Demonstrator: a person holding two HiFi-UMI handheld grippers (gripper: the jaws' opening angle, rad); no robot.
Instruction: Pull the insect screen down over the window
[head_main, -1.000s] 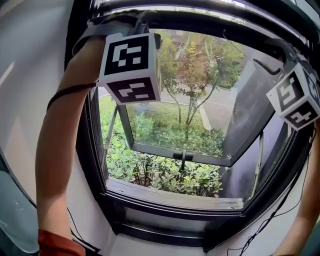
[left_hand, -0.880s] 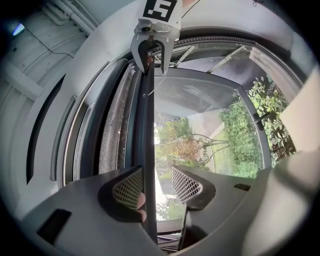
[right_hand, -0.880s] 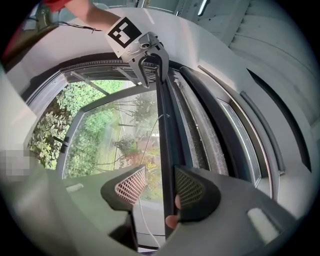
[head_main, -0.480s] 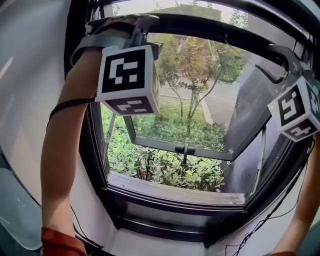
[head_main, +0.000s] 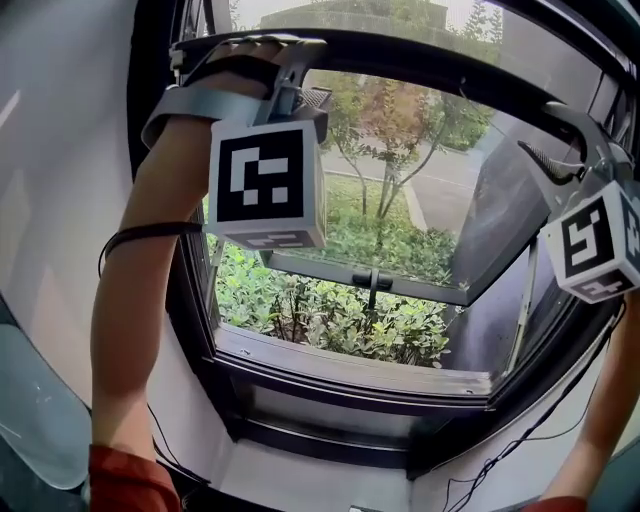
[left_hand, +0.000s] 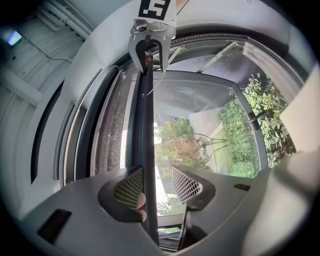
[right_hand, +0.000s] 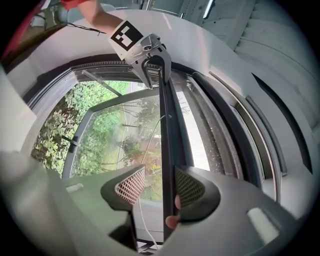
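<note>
Insect screen's dark pull bar (left_hand: 145, 125) sits high across the window opening, threaded through both tongs. On the left gripper (left_hand: 156, 181) the jaws are spread, with the bar against one meshed pad only. The right gripper (right_hand: 159, 186) is likewise apart, bar beside one pad. Beyond them a grey-framed glass sash (head_main: 430, 292) tilts outward over green shrubs (head_main: 320, 320).

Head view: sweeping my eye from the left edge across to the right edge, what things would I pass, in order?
Grey wall → person's left forearm → left hand-held gripper's marker cube → window handle → right hand-held gripper's marker cube.
</note>
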